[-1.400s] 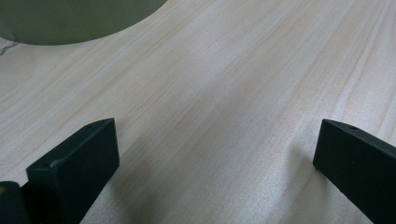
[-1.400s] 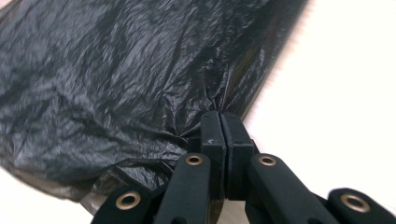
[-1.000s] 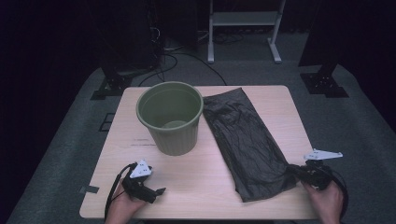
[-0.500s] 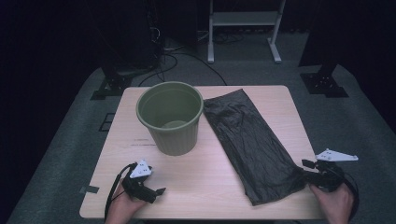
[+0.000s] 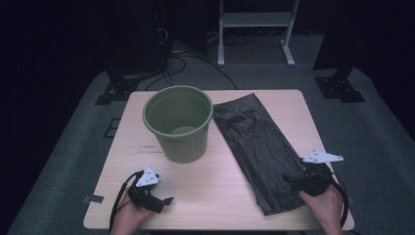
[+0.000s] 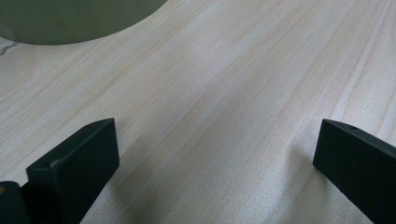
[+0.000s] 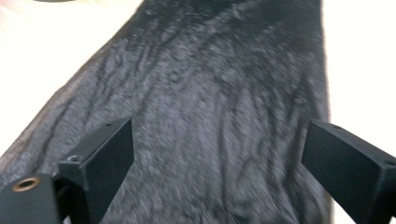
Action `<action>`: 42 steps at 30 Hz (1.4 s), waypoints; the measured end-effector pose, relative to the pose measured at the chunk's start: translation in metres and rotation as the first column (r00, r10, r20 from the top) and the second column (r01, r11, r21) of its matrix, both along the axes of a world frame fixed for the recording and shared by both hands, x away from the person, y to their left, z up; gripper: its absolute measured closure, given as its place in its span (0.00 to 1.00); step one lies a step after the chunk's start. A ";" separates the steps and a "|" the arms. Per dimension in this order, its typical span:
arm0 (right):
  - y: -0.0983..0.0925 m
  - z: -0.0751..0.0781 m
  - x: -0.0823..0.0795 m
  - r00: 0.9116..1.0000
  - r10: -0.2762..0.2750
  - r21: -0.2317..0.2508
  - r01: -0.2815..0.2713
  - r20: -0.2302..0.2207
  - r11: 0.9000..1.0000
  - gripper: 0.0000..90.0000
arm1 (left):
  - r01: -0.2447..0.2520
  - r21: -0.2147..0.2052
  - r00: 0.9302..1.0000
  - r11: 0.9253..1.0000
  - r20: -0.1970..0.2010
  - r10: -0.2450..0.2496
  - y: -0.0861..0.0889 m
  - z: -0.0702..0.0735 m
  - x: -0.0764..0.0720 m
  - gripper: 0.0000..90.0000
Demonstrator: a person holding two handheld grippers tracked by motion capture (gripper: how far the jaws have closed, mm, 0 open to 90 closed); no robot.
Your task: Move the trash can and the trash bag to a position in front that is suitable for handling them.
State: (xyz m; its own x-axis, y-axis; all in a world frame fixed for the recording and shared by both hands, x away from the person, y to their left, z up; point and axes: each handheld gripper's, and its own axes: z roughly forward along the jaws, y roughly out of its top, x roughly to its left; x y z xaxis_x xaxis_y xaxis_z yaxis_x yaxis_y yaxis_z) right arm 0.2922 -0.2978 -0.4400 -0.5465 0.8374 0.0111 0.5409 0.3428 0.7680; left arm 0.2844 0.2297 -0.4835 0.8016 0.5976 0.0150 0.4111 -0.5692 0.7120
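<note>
Right jaws just let go of bag; bin not lined yet.
High view: black bag (image 5: 257, 147) flat on desk (image 5: 215, 196), just beside green bin (image 5: 179, 122); right gripper (image 5: 293, 182) now over bag's near end, farther in than a second ago; left gripper (image 5: 164, 201) parked. Left gripper view: jaws apart over bare desk. Right gripper view: jaws have just been opening, bag (image 7: 210, 116) below, unpinched; likely regrasp next.

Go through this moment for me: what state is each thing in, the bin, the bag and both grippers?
Bin: upright, empty, unlined.
Bag: black, flat on the table, crinkled, beside the bin.
Left gripper: jaws open over bare wood.
Right gripper: jaws have just been opening, wide over the bag, not gripping it.
</note>
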 end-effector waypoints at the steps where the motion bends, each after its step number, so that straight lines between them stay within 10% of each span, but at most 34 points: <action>1: 0.005 -0.001 0.002 1.000 0.009 -0.005 -0.009 0.007 1.000 0.03 | 0.000 0.000 1.000 1.000 0.000 0.000 0.000 0.000 0.000 0.00; 13: 0.041 -0.016 0.030 0.997 0.071 -0.026 -0.071 0.006 0.997 0.00 | -0.001 0.000 1.000 1.000 0.000 0.001 0.000 0.000 0.000 0.00; 25: 0.055 -0.045 0.049 0.991 0.091 -0.057 -0.096 -0.096 0.994 0.00 | 0.007 -0.006 1.000 1.000 -0.013 -0.008 -0.001 0.001 0.002 0.00; 42: 0.056 -0.047 0.048 0.994 0.082 -0.050 -0.086 -0.074 0.995 0.00 | -0.006 -0.042 0.999 0.999 0.033 0.007 -0.002 0.045 0.004 0.00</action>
State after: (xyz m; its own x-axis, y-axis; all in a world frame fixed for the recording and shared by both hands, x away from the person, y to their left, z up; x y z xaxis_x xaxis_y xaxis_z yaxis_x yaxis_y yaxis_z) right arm 0.3405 -0.2423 -0.4873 -0.6142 0.7891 0.0097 0.5614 0.4282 0.7081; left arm 0.2880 0.2281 -0.4389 0.7973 0.6034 0.0166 0.3903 -0.5363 0.7484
